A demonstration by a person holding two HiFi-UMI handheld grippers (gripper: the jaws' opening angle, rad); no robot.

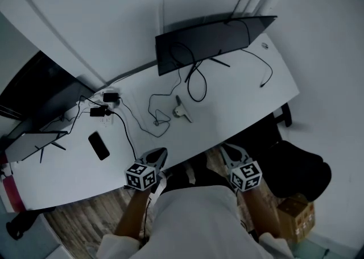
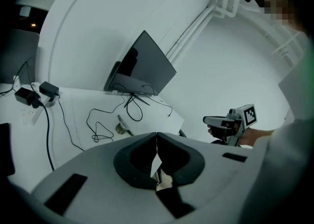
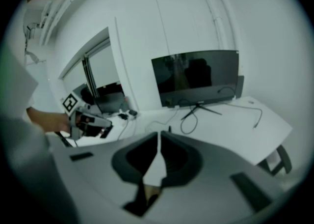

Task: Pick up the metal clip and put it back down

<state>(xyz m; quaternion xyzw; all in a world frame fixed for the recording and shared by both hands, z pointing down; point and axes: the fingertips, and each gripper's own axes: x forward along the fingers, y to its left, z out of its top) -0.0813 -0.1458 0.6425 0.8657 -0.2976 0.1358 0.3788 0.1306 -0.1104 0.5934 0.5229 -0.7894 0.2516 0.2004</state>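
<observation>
The metal clip (image 1: 182, 111) lies flat on the white desk (image 1: 239, 104), in front of the monitor and beside a loop of thin black cable. In the left gripper view the clip (image 2: 122, 126) shows on the desk beyond the jaws. My left gripper (image 1: 158, 154) hovers at the desk's near edge, short of the clip, its jaws shut with nothing between them (image 2: 157, 135). My right gripper (image 1: 229, 150) hangs off the front edge, to the clip's right, also shut and empty (image 3: 159, 134). Each gripper shows in the other's view.
A dark monitor (image 1: 210, 39) stands at the back with cables trailing from it. A black phone (image 1: 98, 145) and a power strip with chargers (image 1: 103, 110) lie to the left, next to a second screen (image 1: 40, 99). A black chair (image 1: 298, 167) and a cardboard box (image 1: 297, 212) stand at the right.
</observation>
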